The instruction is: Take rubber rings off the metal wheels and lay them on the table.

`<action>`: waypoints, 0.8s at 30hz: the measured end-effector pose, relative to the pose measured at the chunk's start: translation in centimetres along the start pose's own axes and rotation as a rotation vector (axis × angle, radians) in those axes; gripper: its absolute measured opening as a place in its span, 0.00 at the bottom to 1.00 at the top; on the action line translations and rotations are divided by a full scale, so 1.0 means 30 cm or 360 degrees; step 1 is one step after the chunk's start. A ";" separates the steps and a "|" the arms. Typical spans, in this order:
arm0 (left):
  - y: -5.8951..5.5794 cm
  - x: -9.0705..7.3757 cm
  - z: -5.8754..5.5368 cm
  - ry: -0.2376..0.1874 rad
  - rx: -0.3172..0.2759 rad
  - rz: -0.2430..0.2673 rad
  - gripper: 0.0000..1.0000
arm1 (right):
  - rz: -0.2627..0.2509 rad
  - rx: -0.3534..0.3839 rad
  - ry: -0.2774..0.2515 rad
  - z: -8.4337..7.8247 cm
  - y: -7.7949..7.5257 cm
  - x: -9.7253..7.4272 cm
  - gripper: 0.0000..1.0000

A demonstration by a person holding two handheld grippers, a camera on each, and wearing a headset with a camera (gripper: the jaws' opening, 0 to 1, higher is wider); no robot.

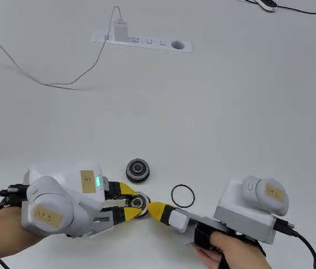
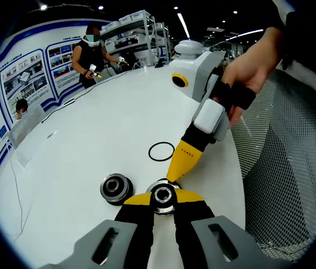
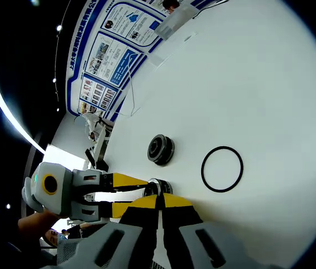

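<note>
A metal wheel (image 1: pixel 140 202) sits clamped between the yellow jaws of my left gripper (image 1: pixel 138 203) at the near edge of the table; the left gripper view has the same wheel (image 2: pixel 162 195) between the tips. My right gripper (image 1: pixel 157 209) comes in from the right with its jaws pressed together and its tip against that wheel's rim (image 3: pixel 161 186). Whether it pinches rubber there is not visible. A second wheel (image 1: pixel 138 170) with a black rubber ring around it lies flat just behind. One loose rubber ring (image 1: pixel 182 196) lies on the table to the right.
A white power strip (image 1: pixel 142 41) with a plugged charger lies at the far side, and its cable (image 1: pixel 63 84) trails left across the white table (image 1: pixel 231 112). A mesh chair back (image 2: pixel 292 168) stands beside the table, and a person (image 2: pixel 91 53) stands far off.
</note>
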State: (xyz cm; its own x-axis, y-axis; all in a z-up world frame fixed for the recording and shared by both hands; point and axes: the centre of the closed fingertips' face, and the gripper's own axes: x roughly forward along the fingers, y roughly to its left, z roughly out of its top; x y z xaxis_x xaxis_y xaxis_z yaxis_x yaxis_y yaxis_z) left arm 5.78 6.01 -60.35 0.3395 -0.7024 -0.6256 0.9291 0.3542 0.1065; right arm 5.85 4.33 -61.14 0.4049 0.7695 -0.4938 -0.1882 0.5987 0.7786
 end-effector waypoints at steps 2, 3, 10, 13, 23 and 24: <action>0.000 0.000 0.001 -0.0001 -0.0001 0.0000 0.13 | -0.0010 0.0001 0.0005 0.001 0.000 0.000 0.03; 0.000 0.000 0.001 -0.0002 0.0000 0.0001 0.13 | -0.0012 0.0023 0.0011 0.002 -0.001 -0.001 0.02; 0.001 0.001 -0.002 0.0003 -0.0014 0.0010 0.13 | -0.0023 0.0035 0.0028 0.001 0.008 -0.004 0.01; 0.002 0.001 -0.002 0.0003 -0.0017 0.0013 0.13 | -0.0018 0.0061 0.0030 0.000 0.012 -0.005 0.01; 0.002 0.002 -0.001 -0.0001 -0.0021 0.0021 0.13 | -0.0010 0.0007 0.0046 0.002 0.031 -0.006 0.00; 0.002 0.002 -0.001 -0.0002 -0.0021 0.0021 0.13 | -0.0009 0.0002 0.0047 0.003 0.032 -0.006 0.00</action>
State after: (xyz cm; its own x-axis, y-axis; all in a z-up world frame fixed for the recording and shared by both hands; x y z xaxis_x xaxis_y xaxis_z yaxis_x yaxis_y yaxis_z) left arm 5.85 6.02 -60.41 0.3518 -0.6982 -0.6235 0.9225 0.3716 0.1043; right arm 5.66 4.75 -60.26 0.3794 0.7724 -0.5093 -0.1849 0.6027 0.7762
